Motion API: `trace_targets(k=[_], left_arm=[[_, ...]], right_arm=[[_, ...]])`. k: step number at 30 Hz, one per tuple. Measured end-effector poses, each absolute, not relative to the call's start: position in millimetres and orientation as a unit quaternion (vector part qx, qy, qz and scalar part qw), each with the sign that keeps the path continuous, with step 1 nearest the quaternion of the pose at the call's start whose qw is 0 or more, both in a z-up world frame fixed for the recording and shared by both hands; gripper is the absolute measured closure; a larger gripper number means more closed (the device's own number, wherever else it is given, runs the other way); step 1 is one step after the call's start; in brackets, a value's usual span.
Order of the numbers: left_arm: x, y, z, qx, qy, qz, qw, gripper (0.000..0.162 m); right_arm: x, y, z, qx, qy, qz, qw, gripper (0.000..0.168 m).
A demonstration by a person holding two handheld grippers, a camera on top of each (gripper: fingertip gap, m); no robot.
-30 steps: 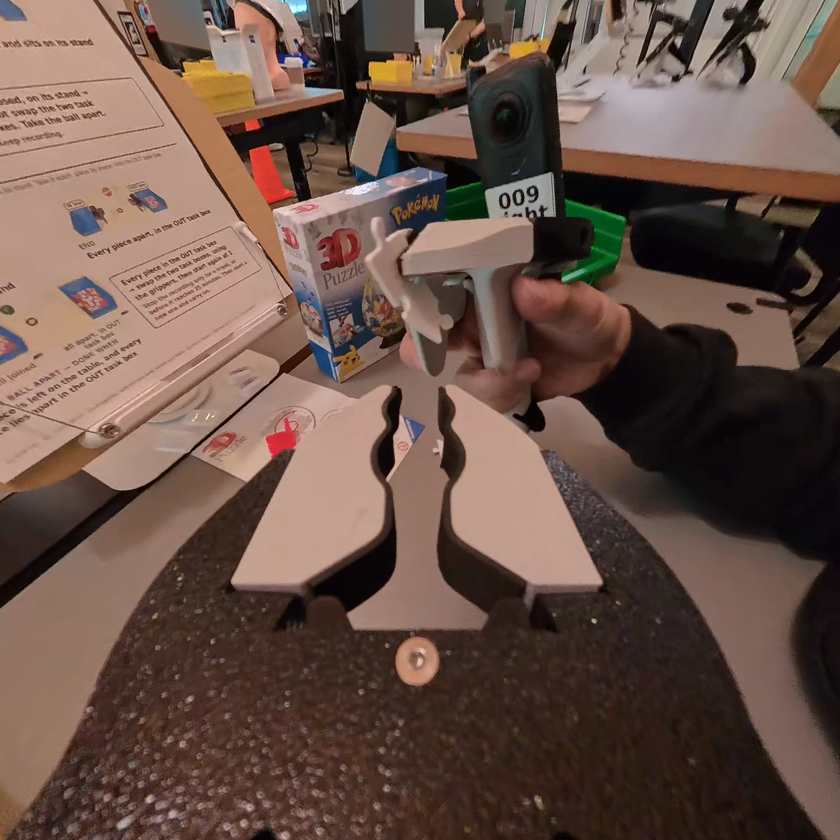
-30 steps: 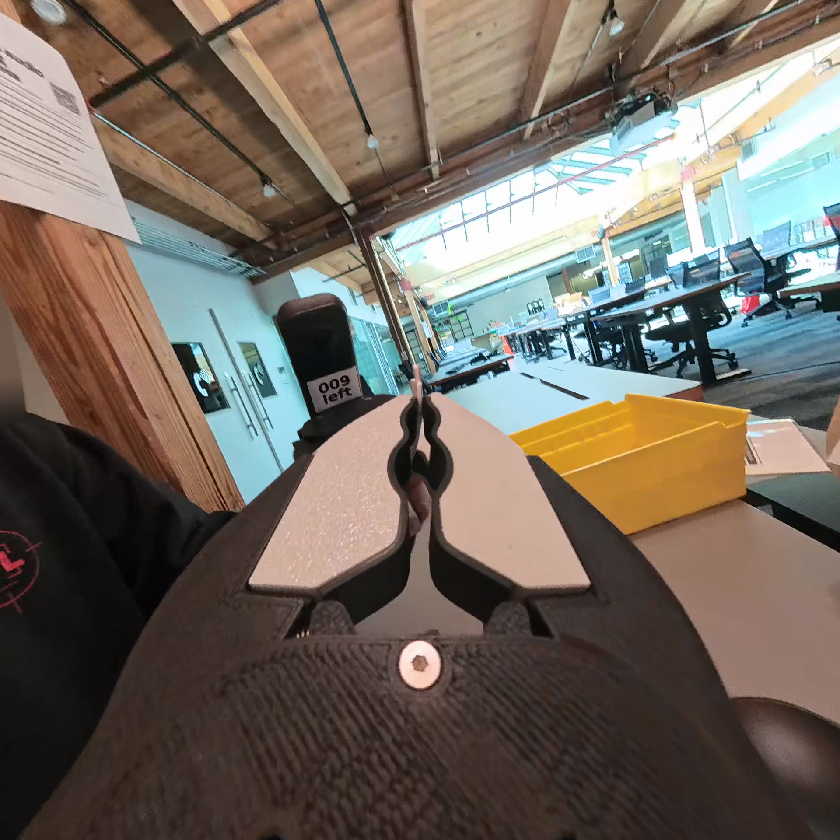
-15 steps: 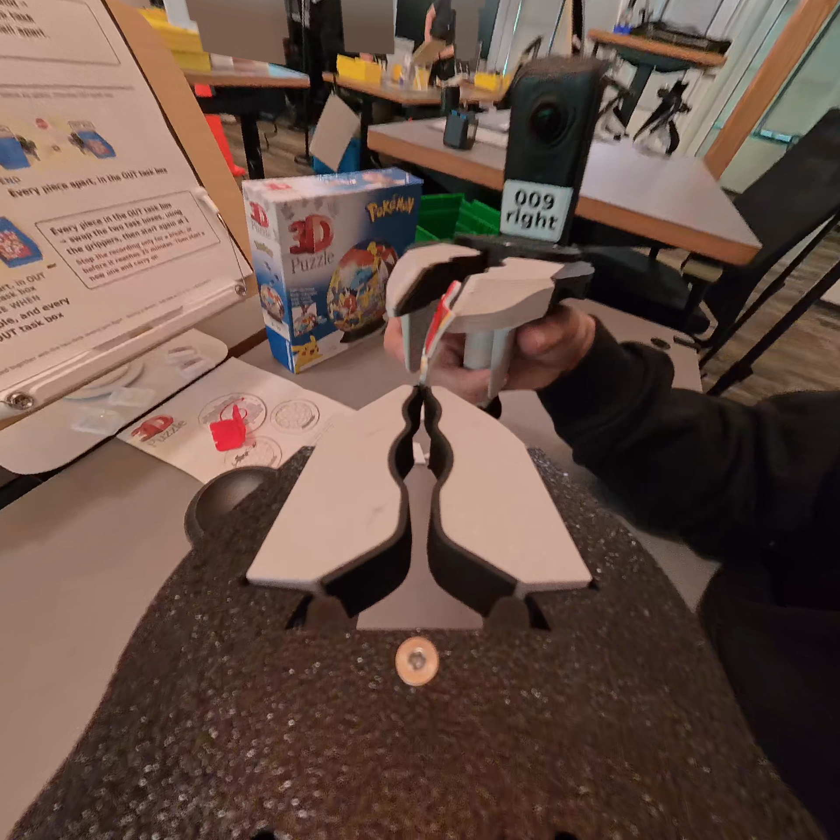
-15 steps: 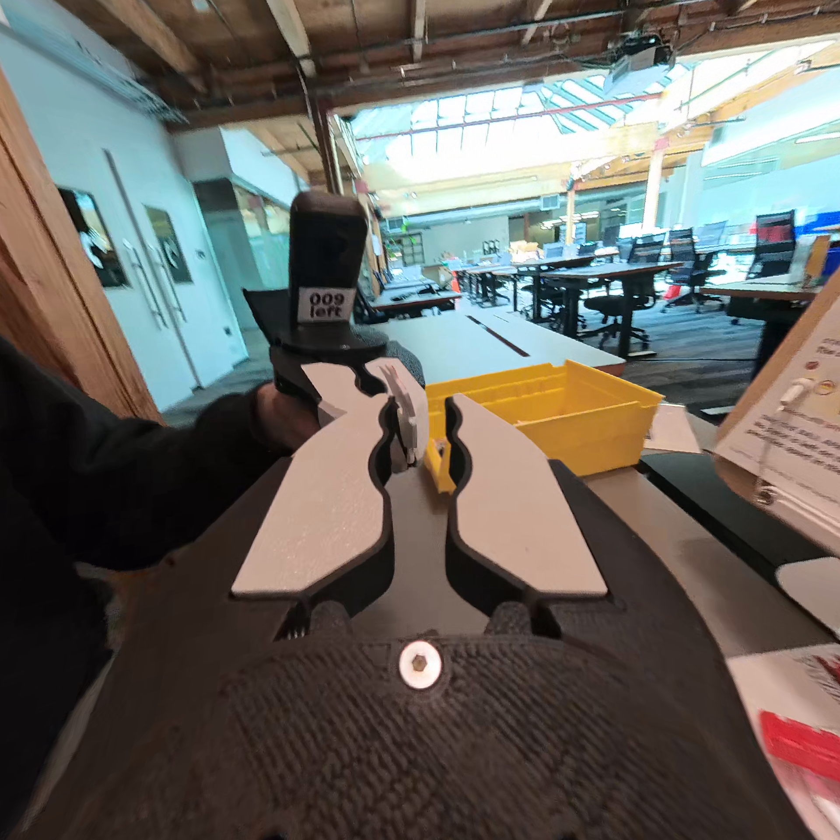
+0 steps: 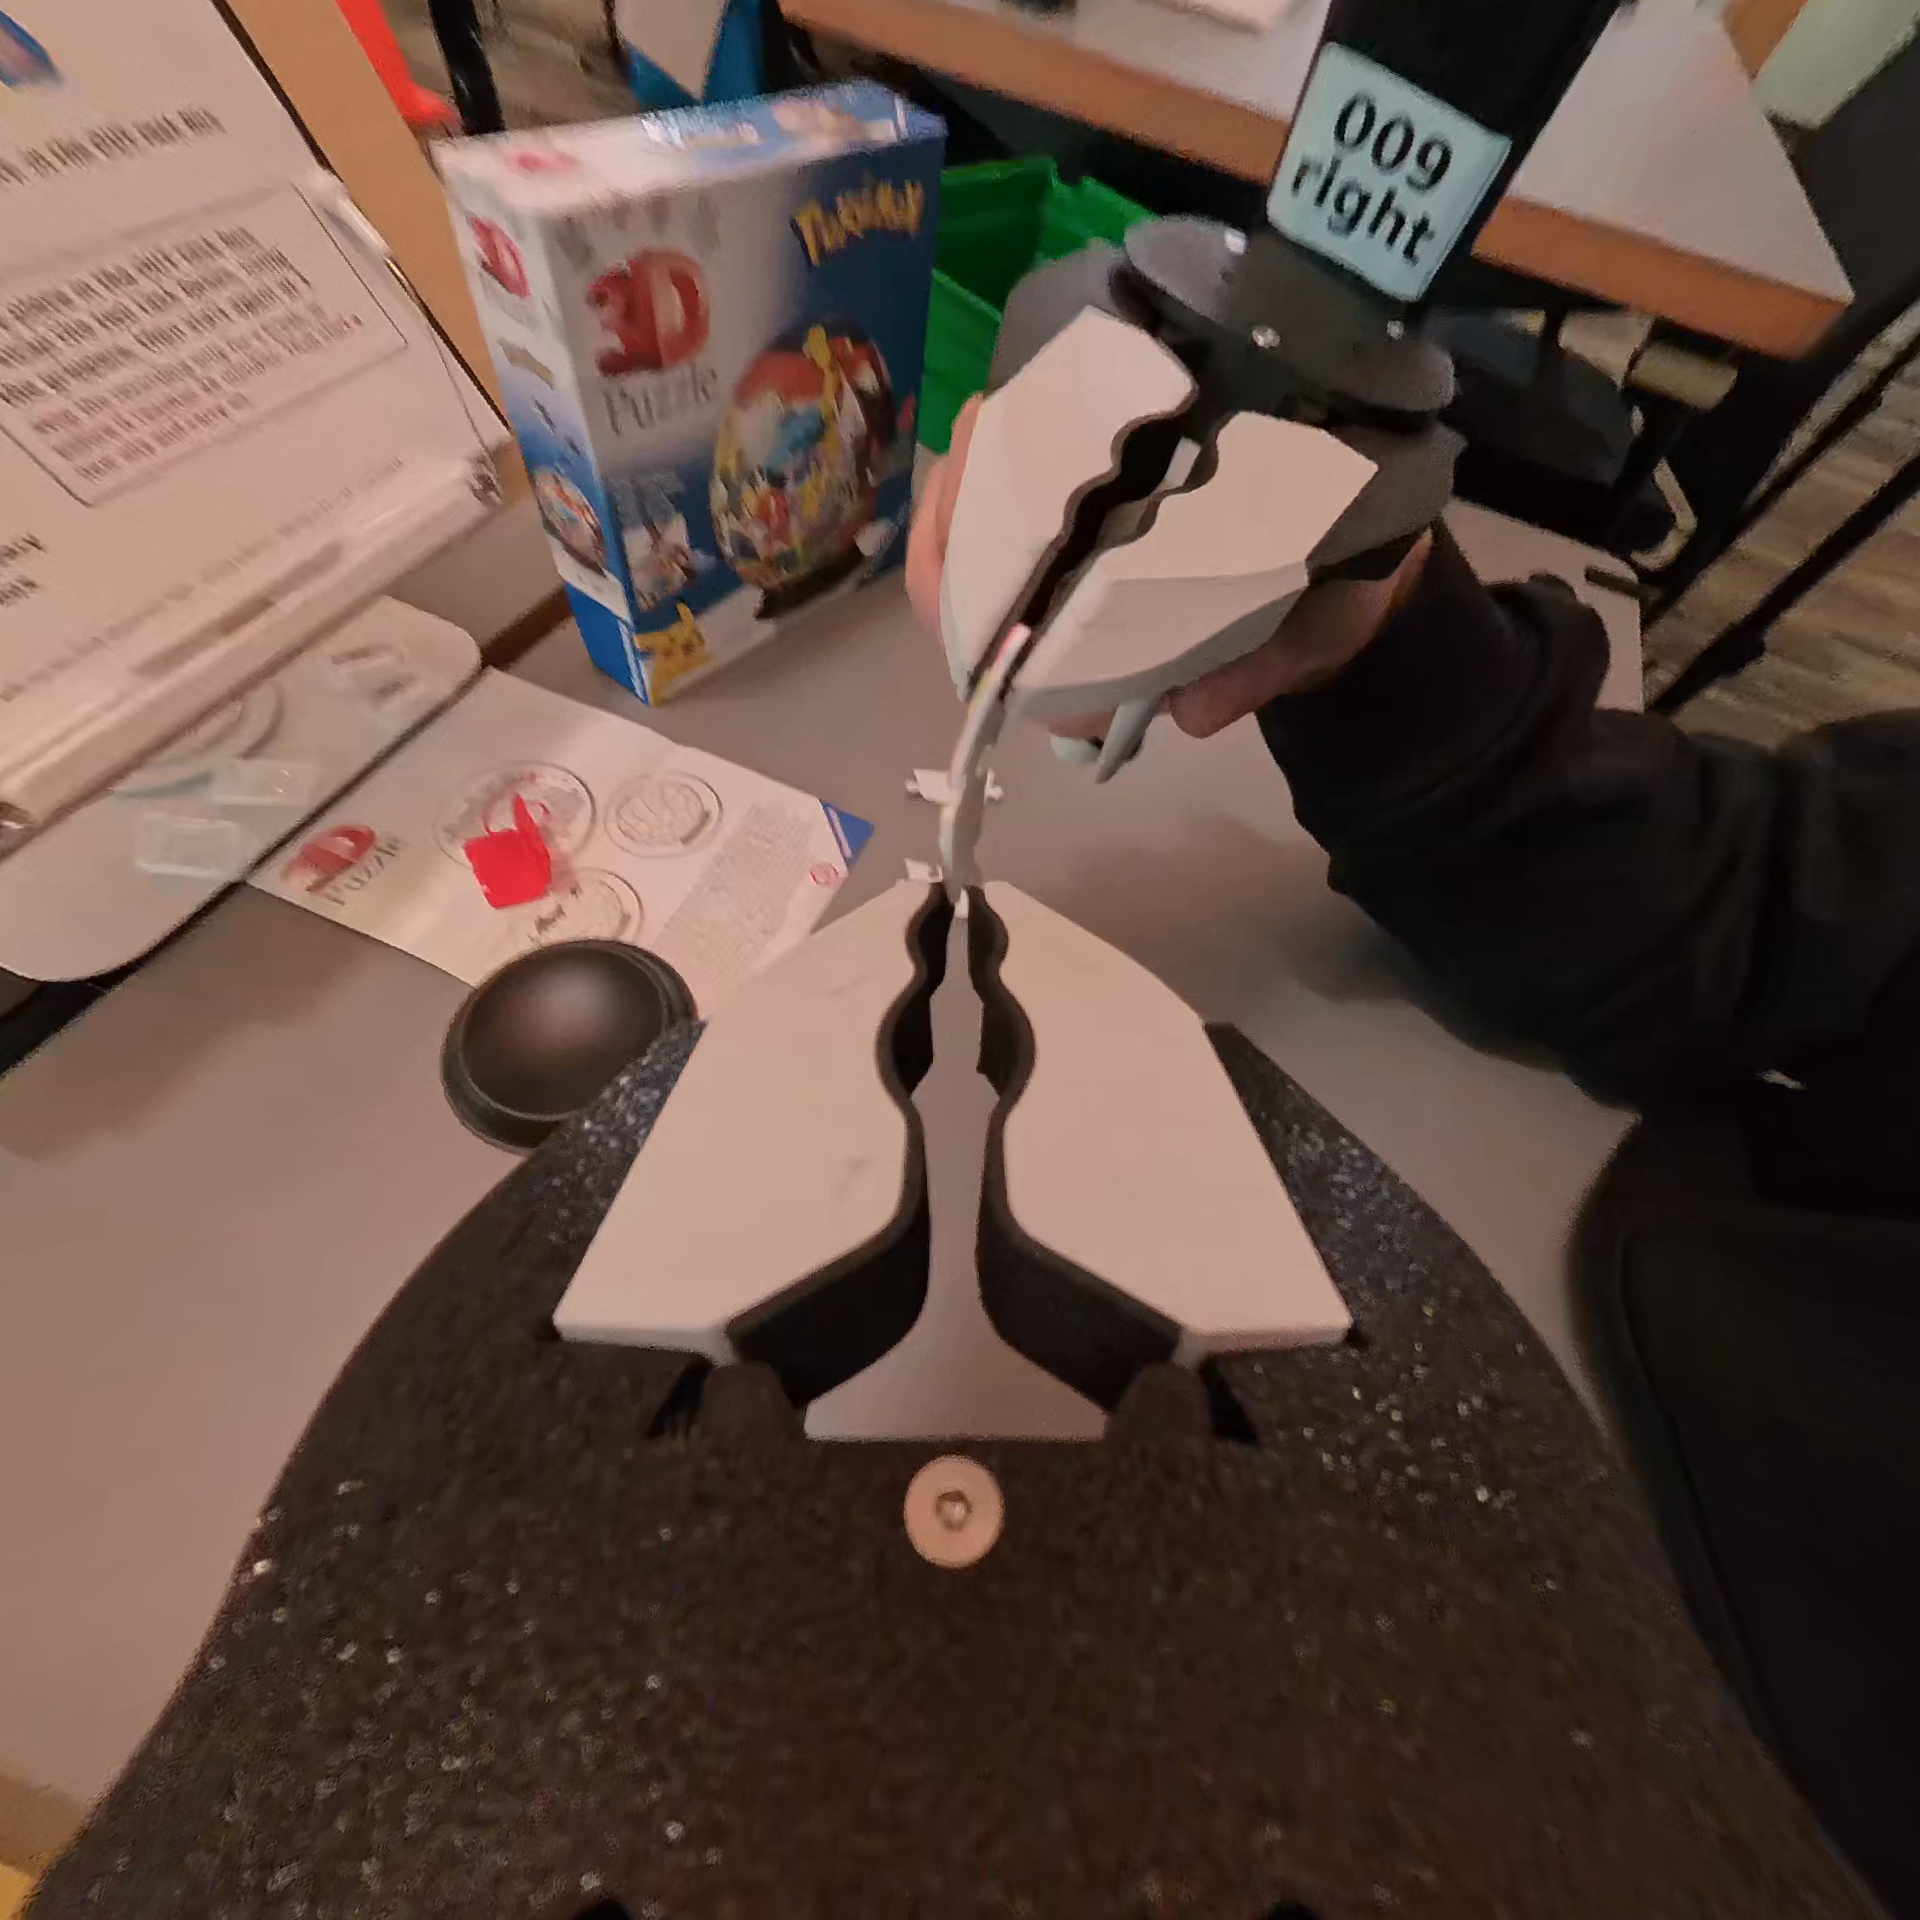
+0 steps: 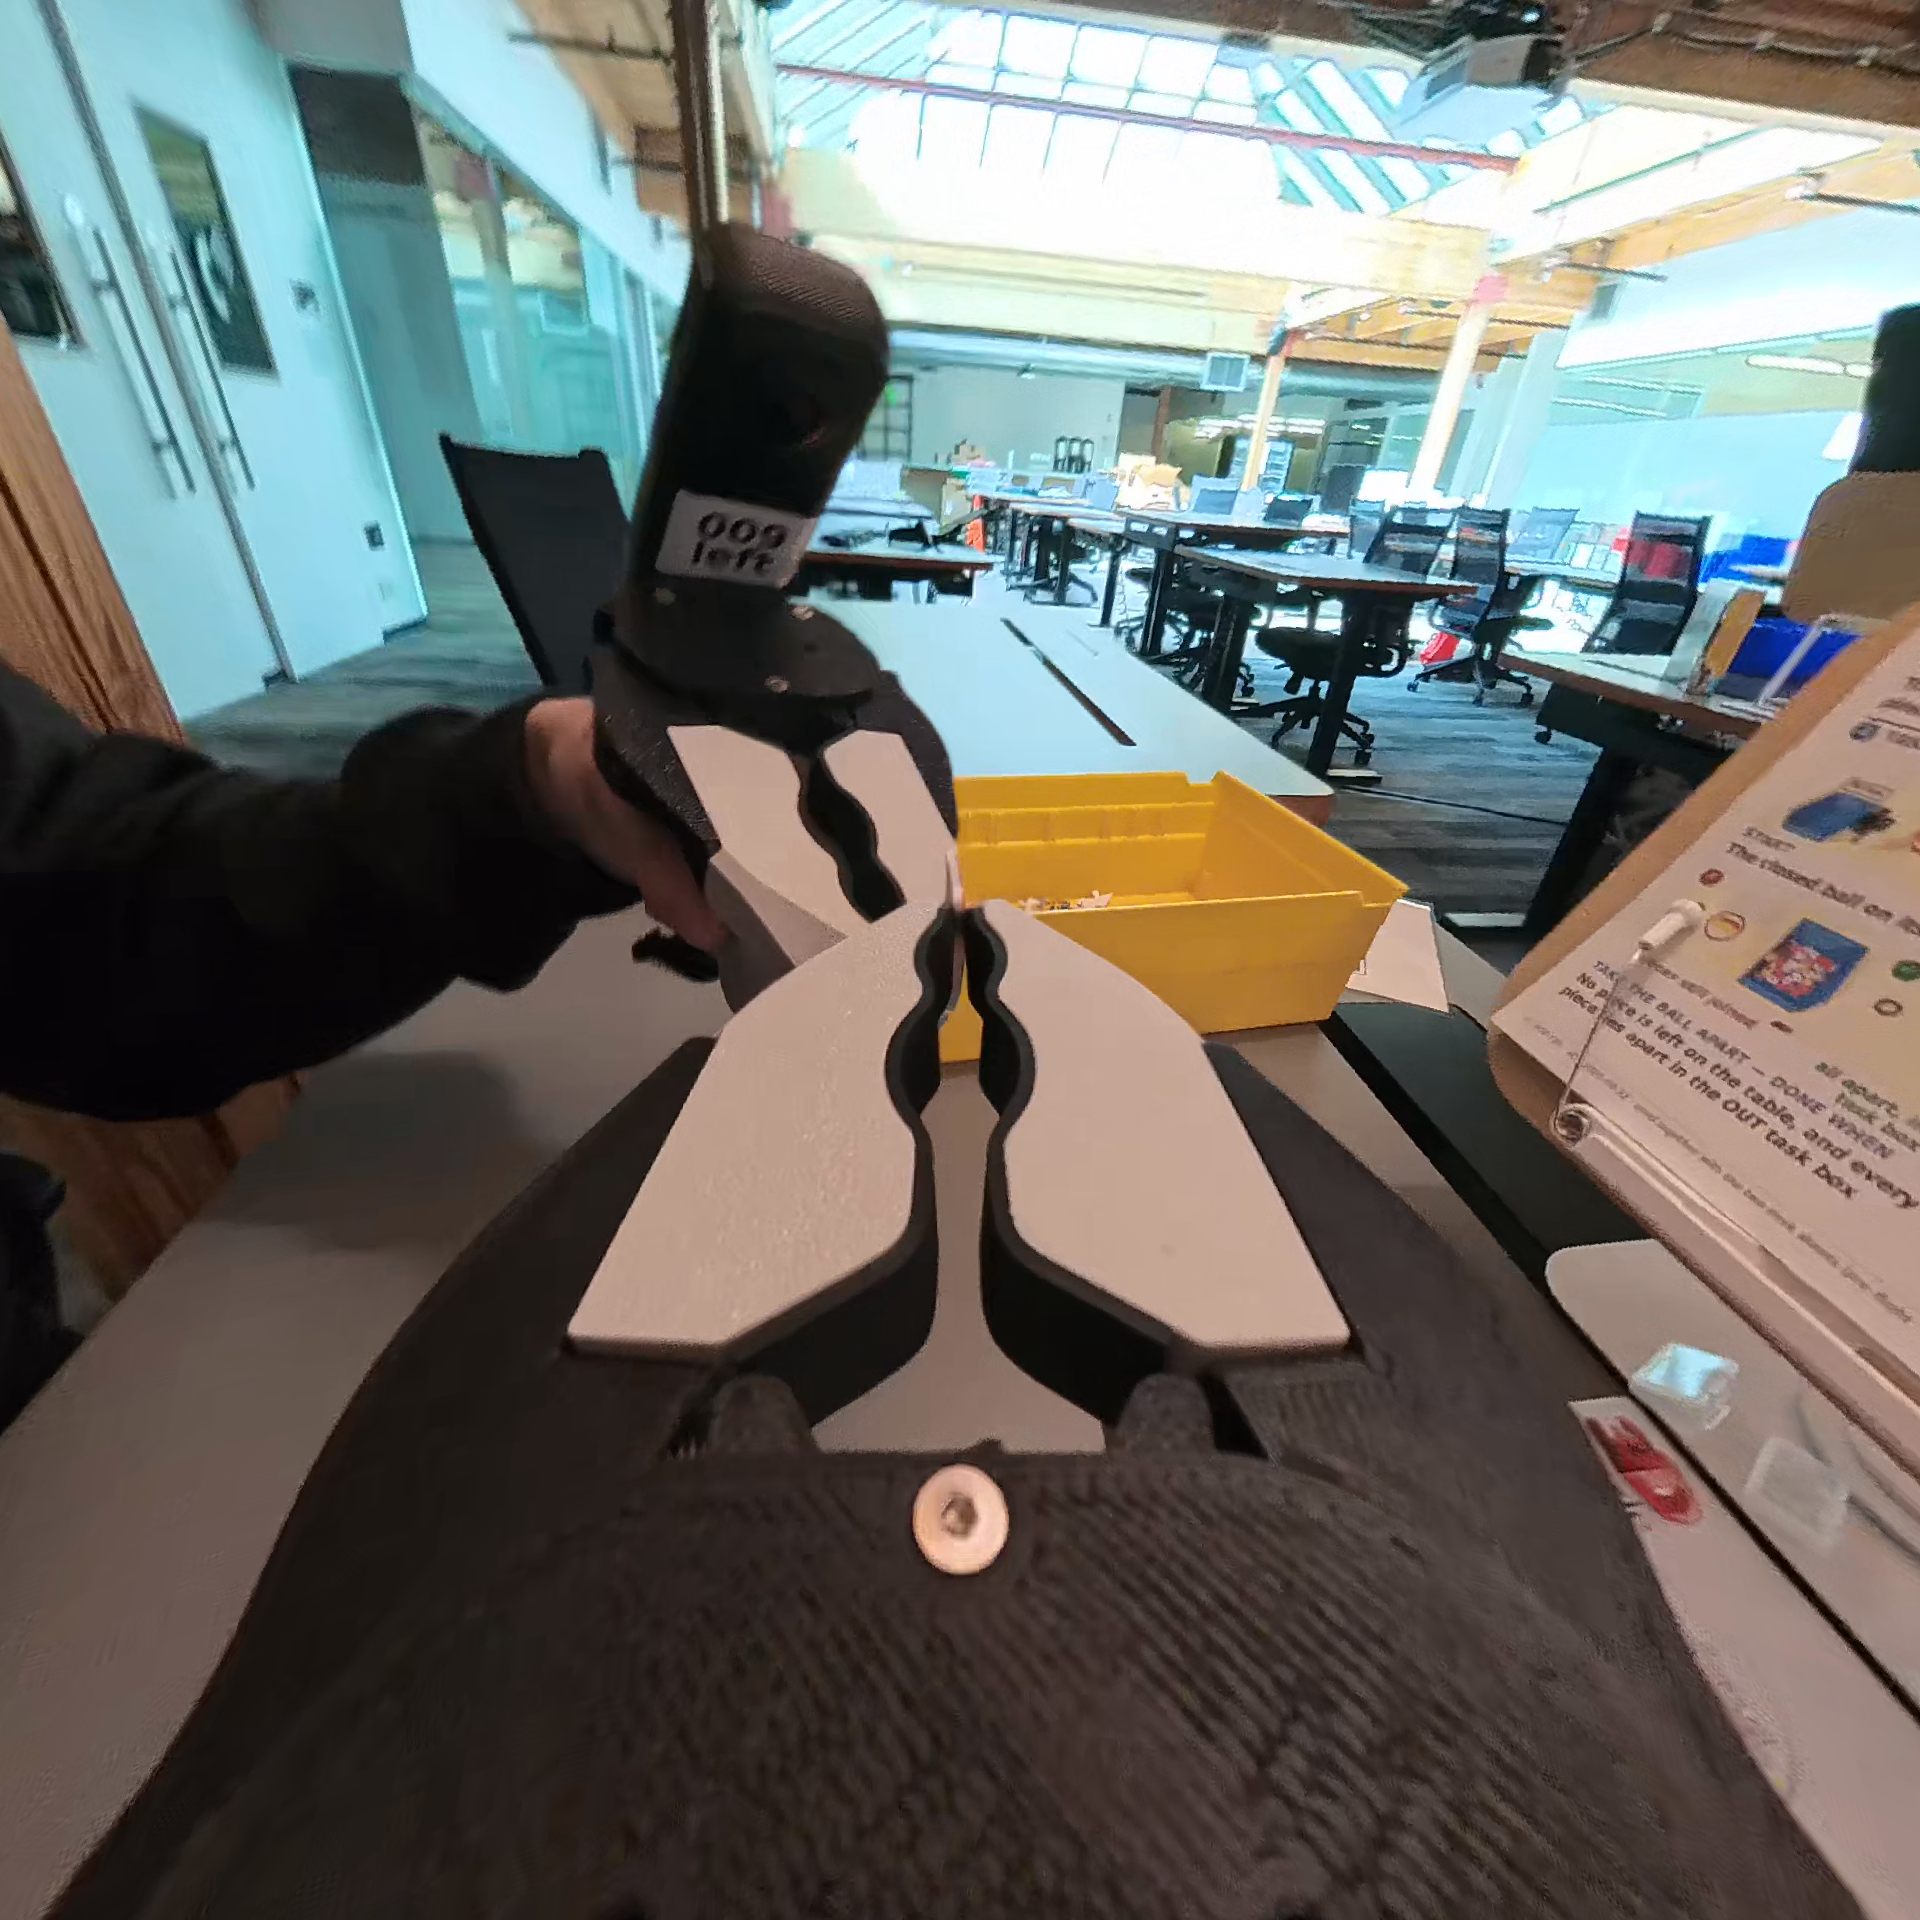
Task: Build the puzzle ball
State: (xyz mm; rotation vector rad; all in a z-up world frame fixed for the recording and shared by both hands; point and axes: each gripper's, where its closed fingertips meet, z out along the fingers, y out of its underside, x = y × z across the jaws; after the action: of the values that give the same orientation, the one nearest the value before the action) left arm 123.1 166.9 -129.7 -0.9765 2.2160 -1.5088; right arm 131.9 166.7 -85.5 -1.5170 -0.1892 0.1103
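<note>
Left wrist view: the left hand-held gripper (image 5: 954, 902) has its fingers drawn nearly together at the tips, pinching the lower end of a thin strip of joined puzzle pieces (image 5: 968, 790). The strip stands above the worktop (image 5: 208, 1122), seen edge-on. Its upper end is clamped between the tips of the right hand-held gripper (image 5: 1003, 665), which comes down from above, gripped by a hand (image 5: 1236, 665) in a dark sleeve. Both grippers therefore hold the same strip, one at each end.

On the worktop behind the strip stands a blue puzzle box (image 5: 707, 395), upright. A printed leaflet (image 5: 582, 842) lies flat before it, with a small red piece (image 5: 506, 854) on top. A black dome-shaped stand (image 5: 566, 1029) sits just beside the left gripper body. An instruction board (image 5: 197, 343) leans at the left; a green bin (image 5: 997, 270) is behind the box.

Right wrist view: the right hand-held gripper (image 6: 956, 909) tips are nearly together on the strip's thin edge. A yellow bin (image 6: 1174, 914) holding loose pieces sits beyond.
</note>
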Motion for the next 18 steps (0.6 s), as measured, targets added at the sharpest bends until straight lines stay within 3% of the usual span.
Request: trace_targets(k=[4,9,12,14,18], left_arm=[[129,166,-115,-0.336,0.739,-0.556,0.177,0.158],[134,163,-106,-0.338,0.721,-0.574,0.193,0.132],[137,165,-105,-0.344,0.713,-0.578,0.197,0.156],[136,167,-108,-0.347,0.719,-0.574,0.184,0.16],[134,175,-148,-0.375,0.785,-0.482,0.109,0.16]], right_arm=[[142,164,-74,-0.656,-0.032,0.096,0.748,0.166],[142,167,-75,-0.658,-0.03,0.09,0.747,0.166],[138,165,-76,-0.662,-0.04,0.098,0.742,0.166],[141,160,-87,-0.694,-0.043,0.091,0.713,0.165],[165,133,-116,-0.778,-0.046,-0.002,0.626,0.135]])
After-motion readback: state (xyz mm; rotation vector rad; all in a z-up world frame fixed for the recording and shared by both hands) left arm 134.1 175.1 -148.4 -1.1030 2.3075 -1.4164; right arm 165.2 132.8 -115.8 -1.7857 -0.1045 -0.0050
